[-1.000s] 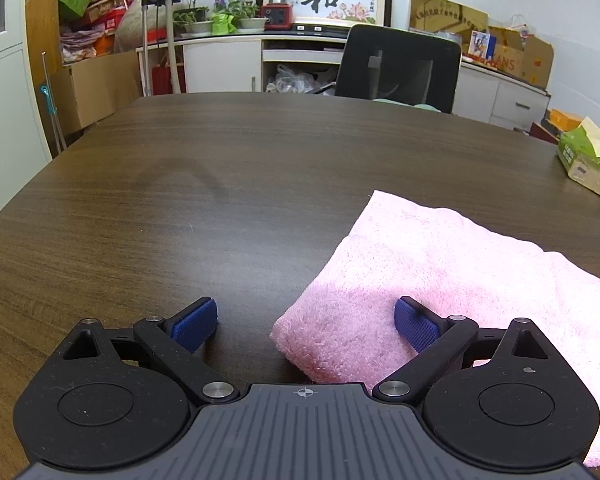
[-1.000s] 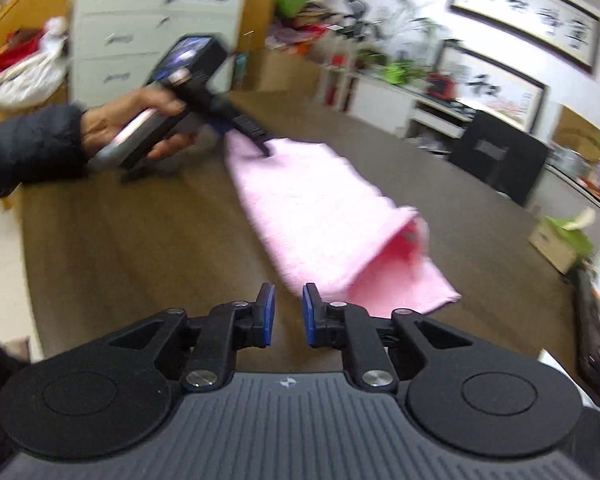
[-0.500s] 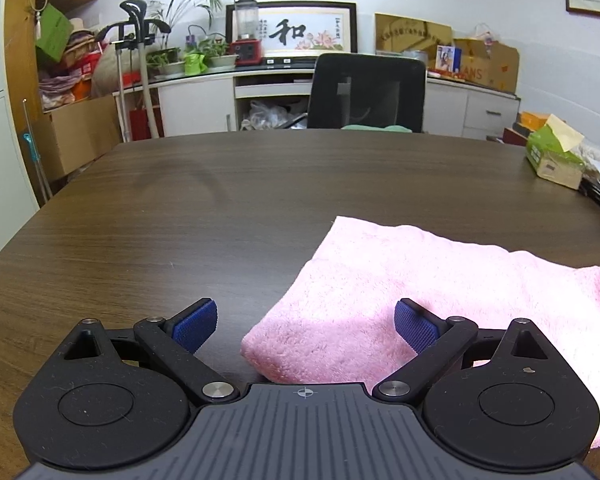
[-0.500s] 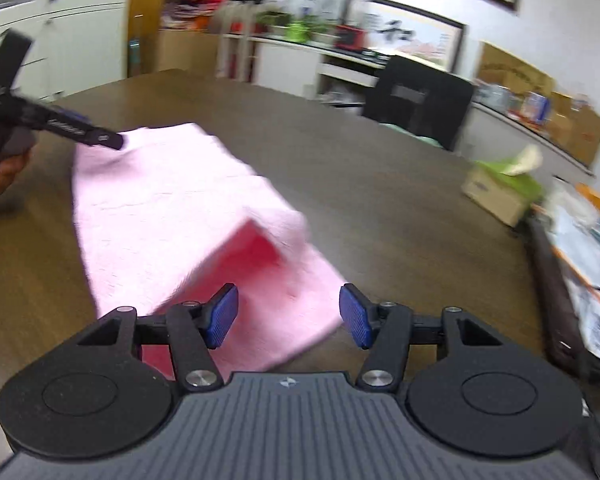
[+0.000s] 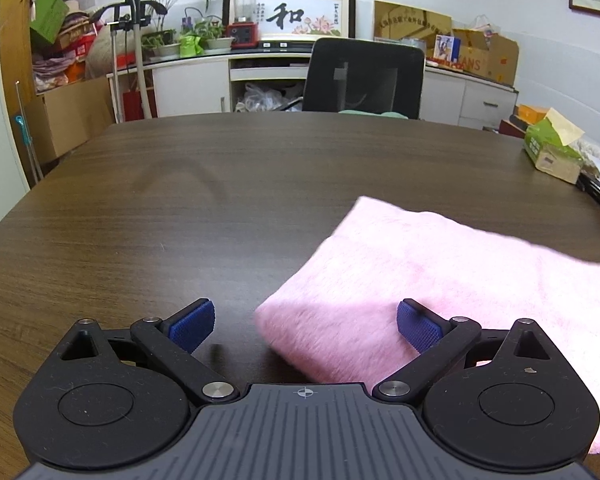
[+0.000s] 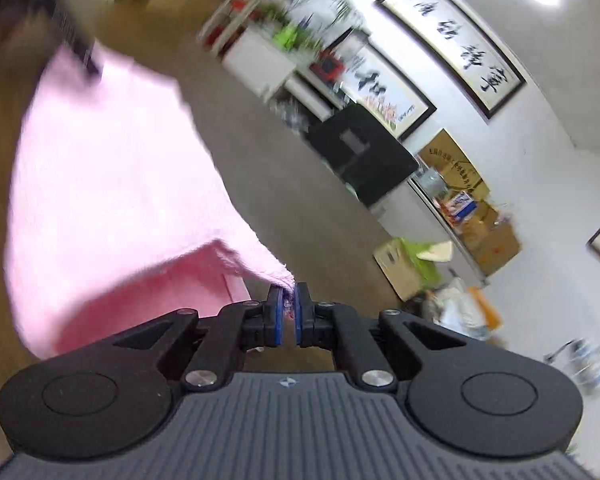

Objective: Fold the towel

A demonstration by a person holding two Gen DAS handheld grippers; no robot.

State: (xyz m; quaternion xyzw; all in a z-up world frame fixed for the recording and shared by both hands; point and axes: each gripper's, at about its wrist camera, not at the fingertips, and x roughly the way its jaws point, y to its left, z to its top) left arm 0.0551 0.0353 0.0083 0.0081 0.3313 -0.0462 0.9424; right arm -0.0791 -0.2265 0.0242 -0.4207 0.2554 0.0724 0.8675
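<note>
A pink towel [image 5: 440,276] lies on the dark wooden table [image 5: 220,200]. My left gripper [image 5: 304,326] is open, its jaws wide either side of the towel's near folded corner, low over the table. In the right wrist view, my right gripper [image 6: 287,310] is shut on a corner of the towel [image 6: 108,200] and holds that end lifted off the table; the view is tilted and blurred. The left gripper's tip [image 6: 80,52] shows at the towel's far end.
A green tissue box [image 5: 552,148] sits at the table's right edge, also in the right wrist view [image 6: 412,260]. A black office chair [image 5: 362,76] stands behind the far edge. Cabinets, boxes and plants line the wall.
My right gripper went from open over the towel to shut on its corner and has lifted it, tilting sharply. The towel's right part has risen. My left gripper stays open at the near corner.
</note>
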